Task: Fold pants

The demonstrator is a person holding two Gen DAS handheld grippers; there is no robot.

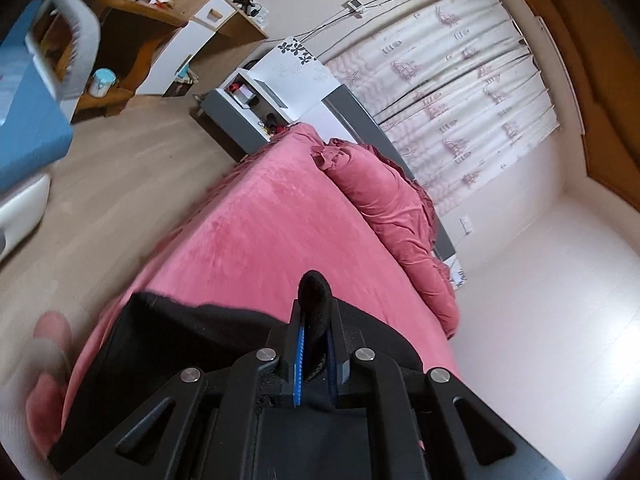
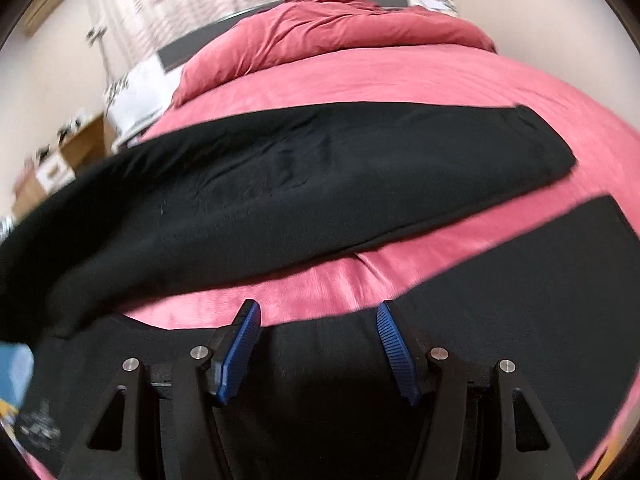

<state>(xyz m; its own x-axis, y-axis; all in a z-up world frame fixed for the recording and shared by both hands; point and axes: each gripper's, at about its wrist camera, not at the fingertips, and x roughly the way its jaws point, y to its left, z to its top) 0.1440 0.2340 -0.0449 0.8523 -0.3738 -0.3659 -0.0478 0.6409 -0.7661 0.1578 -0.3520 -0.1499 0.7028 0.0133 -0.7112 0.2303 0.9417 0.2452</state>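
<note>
Black pants (image 2: 304,184) on pink bed (image 2: 400,80)

Beyond the black pants (image 2: 304,184) the pink bedspread (image 2: 400,84) lies flat and bare — open room for a gripper up to the rumpled pink duvet (image 2: 332,28) heaped along the headboard (a soft ridge), with a grey-and-white nightstand (image 1: 256,108) at the bed's corner.
</note>
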